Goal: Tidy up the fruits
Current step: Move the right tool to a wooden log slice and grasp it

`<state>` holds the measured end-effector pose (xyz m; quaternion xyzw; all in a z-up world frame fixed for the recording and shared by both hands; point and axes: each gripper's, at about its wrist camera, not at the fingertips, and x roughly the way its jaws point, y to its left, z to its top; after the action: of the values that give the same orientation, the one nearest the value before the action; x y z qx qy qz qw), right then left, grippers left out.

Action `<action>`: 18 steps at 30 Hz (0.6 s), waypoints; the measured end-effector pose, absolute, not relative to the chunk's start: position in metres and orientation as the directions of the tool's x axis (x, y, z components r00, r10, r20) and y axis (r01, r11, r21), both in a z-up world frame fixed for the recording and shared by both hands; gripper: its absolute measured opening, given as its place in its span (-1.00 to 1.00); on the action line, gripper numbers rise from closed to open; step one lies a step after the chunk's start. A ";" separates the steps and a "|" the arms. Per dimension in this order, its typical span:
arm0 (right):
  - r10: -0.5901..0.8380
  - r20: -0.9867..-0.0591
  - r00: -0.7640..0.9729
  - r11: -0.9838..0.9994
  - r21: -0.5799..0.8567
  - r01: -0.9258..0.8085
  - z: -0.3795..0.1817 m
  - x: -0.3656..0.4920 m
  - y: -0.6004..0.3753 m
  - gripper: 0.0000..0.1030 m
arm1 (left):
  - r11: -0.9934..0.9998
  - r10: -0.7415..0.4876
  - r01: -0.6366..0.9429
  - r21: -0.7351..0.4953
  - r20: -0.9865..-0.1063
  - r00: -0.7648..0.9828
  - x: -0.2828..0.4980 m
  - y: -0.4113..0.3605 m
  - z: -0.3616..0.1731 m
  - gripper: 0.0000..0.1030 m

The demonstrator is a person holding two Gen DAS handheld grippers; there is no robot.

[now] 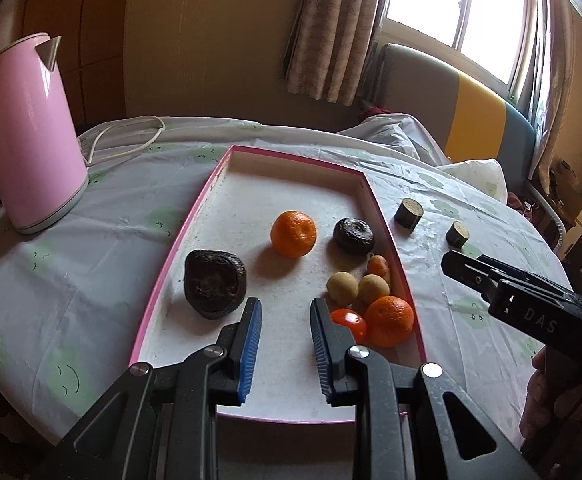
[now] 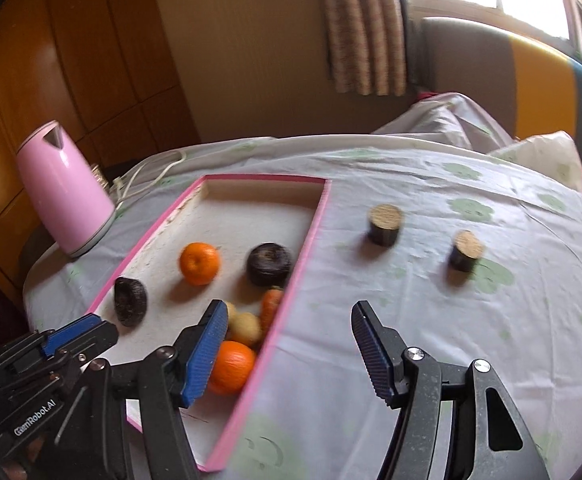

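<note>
**Fruit in the pink box, two bits still out**

A table with a soft cloth (image 2: 431, 184) sits by a window. Nearest, the left gripper (image 1: 285, 320) hangs part open and empty over the box (image 1: 211, 196). The right gripper (image 2: 291, 328) is wide open and empty over the box's right wall. Two oranges (image 1: 293, 234), a tomato (image 1: 349, 322) and small fruits lie inside. Farther out, two stumps (image 2: 385, 224) stand on open cloth. A low swing could bump that wall. The kettle (image 1: 31, 136) stands well clear.

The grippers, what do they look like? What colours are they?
Both are black plastic claws with silver bolts. The left gripper has ridged blue pads on its fingers, and so does the right gripper. From outside, the right one shows white letters "DAS"; the left one reads "GenRobot.AI".
</note>
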<state>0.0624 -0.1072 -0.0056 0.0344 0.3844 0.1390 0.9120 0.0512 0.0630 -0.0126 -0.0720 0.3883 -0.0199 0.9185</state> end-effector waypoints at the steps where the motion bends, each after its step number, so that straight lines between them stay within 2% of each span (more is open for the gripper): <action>1: 0.263 -0.695 0.669 0.964 0.171 -0.202 -0.007 0.063 -0.116 0.26 | 0.990 -0.098 -0.007 -0.144 -0.711 0.696 0.053 0.058 -0.012 -0.51; 11: 0.120 -0.720 0.683 0.988 0.154 -0.011 -0.020 0.070 -0.189 0.25 | 0.987 -0.162 0.116 -0.114 -0.719 0.676 0.069 0.011 -0.010 -0.51; 14: 0.088 -0.727 0.681 0.990 0.140 0.022 -0.023 0.077 -0.201 0.11 | 0.983 -0.183 0.145 -0.115 -0.721 0.669 0.076 -0.001 -0.009 -0.51; 18: 0.069 -0.737 0.672 0.991 0.127 0.038 -0.027 0.095 -0.210 0.10 | 0.978 -0.203 0.175 -0.115 -0.729 0.654 0.091 -0.015 -0.006 -0.51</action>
<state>0.0955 -0.2100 -0.0267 0.0658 0.4048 0.0087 0.9120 0.0911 -0.0149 -0.0063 -0.0174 0.4027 -0.1038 0.9092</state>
